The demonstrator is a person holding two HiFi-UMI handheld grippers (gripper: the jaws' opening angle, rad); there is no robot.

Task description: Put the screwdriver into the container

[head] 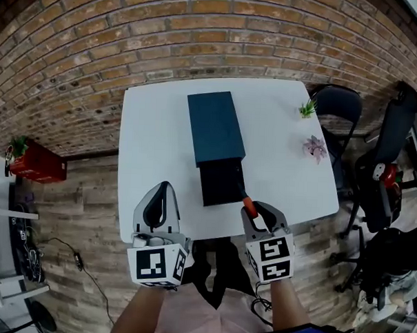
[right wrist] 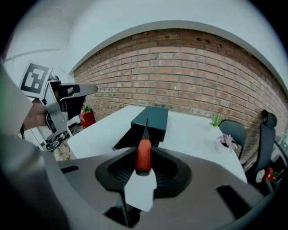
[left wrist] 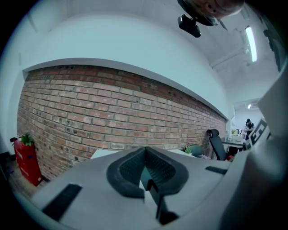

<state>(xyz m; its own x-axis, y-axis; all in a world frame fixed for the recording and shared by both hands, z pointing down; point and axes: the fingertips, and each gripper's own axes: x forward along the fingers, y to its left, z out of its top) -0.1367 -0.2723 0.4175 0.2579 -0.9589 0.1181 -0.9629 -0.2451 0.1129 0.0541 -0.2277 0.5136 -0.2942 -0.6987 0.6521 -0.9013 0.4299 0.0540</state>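
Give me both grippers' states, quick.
Left gripper: closed, empty.
Right gripper: closed on the screwdriver.

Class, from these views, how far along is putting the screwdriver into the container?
Done: the screwdriver is off the table, and the container has its drawer open. In hand: the right tongs grip its red handle, tip toward the drawer. To do: lower it in and let go. The left tongs are shut, empty.
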